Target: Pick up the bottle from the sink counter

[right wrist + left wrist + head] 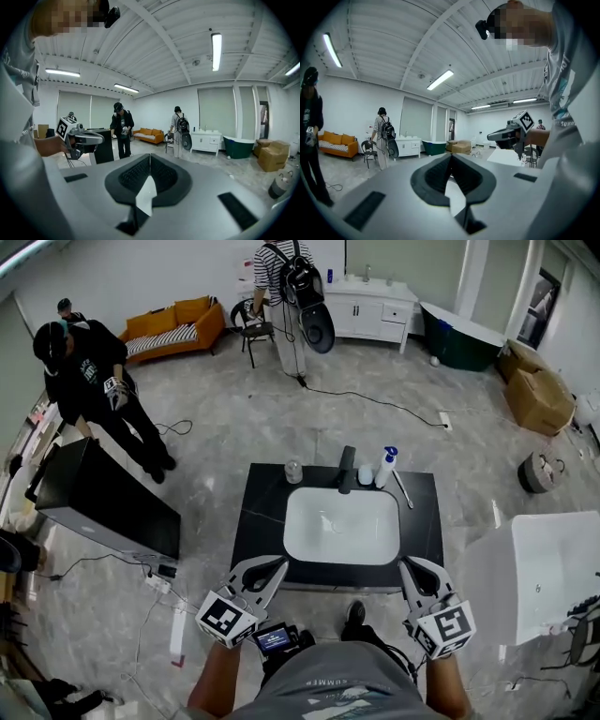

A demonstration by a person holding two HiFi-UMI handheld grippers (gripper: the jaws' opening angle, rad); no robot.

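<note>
Bottle (385,467) pickup has not begun, by my reckoning. The white bottle with the blue top stands upright at the back of the sink counter (424,521), beyond the right gripper (410,567) and a little to its left. It is just beside the tap (347,470), and the whole white basin (341,526) lies between it and both sets of jaws. The person holds the two grippers low at the front edge of the counter, one near each front corner, which I take for a ready stance before a reach. The left gripper (276,567) has its jaws pressed together with nothing in them, and the right gripper's jaws are likewise closed on nothing. Each gripper's own view looks out across the room rather than down at the counter, so whichever goes must tip down and spread its jaws first. The right one seems the likelier, since the bottle lies on its side of the tap. It is slim and tall, a white body narrowing to a blue spray-like head, probably light plastic and easy to topple if bumped high up. A thin white stick (403,488) lies just to its right, a small round white thing (365,474) sits between it and the tap, and a squat clear jar (293,472) stands ahead of the left gripper, well apart from the bottle.
</note>
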